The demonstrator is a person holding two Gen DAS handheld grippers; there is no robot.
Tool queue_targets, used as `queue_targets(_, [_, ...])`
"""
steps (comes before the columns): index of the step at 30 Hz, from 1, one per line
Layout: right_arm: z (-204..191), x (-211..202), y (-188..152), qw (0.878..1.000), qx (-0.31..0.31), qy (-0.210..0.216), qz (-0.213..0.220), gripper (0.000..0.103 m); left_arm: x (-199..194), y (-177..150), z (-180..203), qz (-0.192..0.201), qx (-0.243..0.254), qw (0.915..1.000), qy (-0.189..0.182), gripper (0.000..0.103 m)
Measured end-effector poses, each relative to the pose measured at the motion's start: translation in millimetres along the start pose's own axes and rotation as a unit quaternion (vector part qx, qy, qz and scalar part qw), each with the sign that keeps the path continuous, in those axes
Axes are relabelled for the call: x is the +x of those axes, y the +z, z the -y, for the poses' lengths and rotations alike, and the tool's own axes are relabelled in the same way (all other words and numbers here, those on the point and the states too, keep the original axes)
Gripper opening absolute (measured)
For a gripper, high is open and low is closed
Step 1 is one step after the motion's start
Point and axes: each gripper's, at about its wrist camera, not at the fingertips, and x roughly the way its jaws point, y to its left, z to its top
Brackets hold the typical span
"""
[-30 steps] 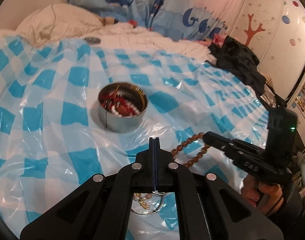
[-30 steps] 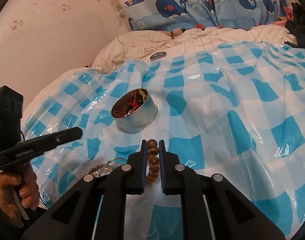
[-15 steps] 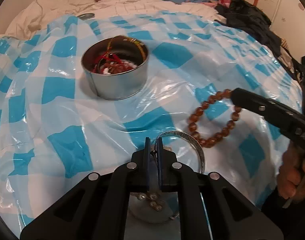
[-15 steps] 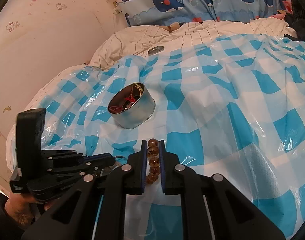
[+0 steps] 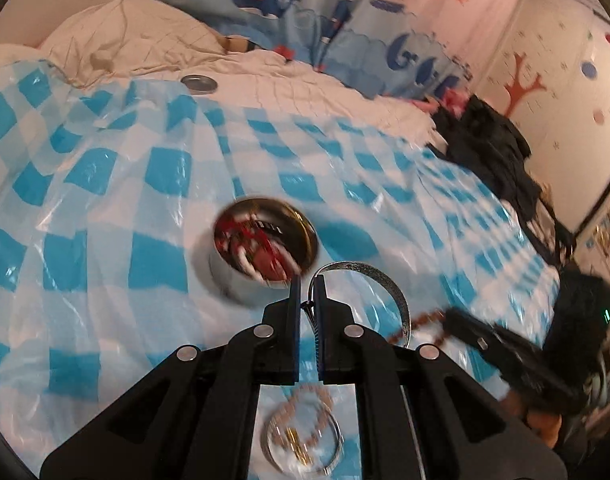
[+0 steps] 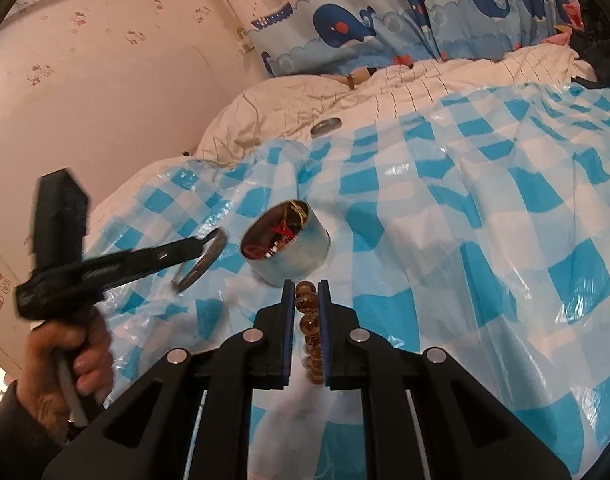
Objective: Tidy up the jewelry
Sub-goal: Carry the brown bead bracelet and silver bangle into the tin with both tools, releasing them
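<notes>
Our left claw [image 5: 307,294] is clenched on the silver bangle [image 5: 379,280], held clear of the bed's checked plastic sheet [image 5: 105,208], with the tin [image 5: 261,248] just ahead of its tips. Our right claw [image 6: 305,300] is clamped on the amber bead bracelet [image 6: 307,320], which runs back between its fingers; the tin sits just ahead-left.

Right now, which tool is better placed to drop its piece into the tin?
Left, probably. The left tool has its silver bangle lifted right beside the tin. The right tool holds the brown bead bracelet short of it.
</notes>
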Motion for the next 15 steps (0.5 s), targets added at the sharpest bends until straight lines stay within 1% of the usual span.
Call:
queue_targets(3, [-3.7,-2.2,8.1,1.000,-0.005,0.007,0.007,0.012,17.0,19.8,-5.9,0.005,-0.007,0.9999,0.009,0.005])
queue_targets(5, [-5.7,-2.3,15.0,1.000,-0.007,0.014,0.009,0.012,27.8,29.1,-6.0,0.006,-0.005,0.9997,0.023,0.005])
queue_targets(8, [-9.2,3.7,26.9,1.000,-0.008,0.023,0.009,0.012,56.3,44.9,-11.4,-0.014,-0.001,0.9990,0.042,0.007])
queue_targets(9, [-11.3,5.1,29.9,1.000,-0.010,0.025,0.009,0.012,65.6,48.8,-17.2,-0.021,-0.009,0.9983,0.054,0.007])
queue_targets(10, [-15.0,9.3,36.2,0.999,-0.015,0.029,0.009,0.012,69.1,50.9,-22.3,-0.024,-0.017,0.9980,0.057,0.007])
queue_targets(11, [-18.1,12.5,40.5,0.999,-0.019,0.034,0.008,0.012,69.4,51.1,-26.5,-0.024,-0.025,0.9978,0.057,0.009])
queue_targets(12, [-22.1,16.8,46.5,0.999,-0.022,0.041,0.007,0.012,66.2,53.3,-32.8,-0.019,-0.039,0.9970,0.064,0.014])
queue_targets(14, [-32.3,25.9,59.9,0.998,-0.029,0.057,0.007,0.012,56.1,56.5,-37.3,-0.004,-0.047,0.9966,0.067,0.020])
queue_targets(15, [-36.6,29.6,64.8,0.998,-0.031,0.063,0.008,0.012,45.0,57.3,-40.2,0.012,-0.055,0.9959,0.072,0.025])
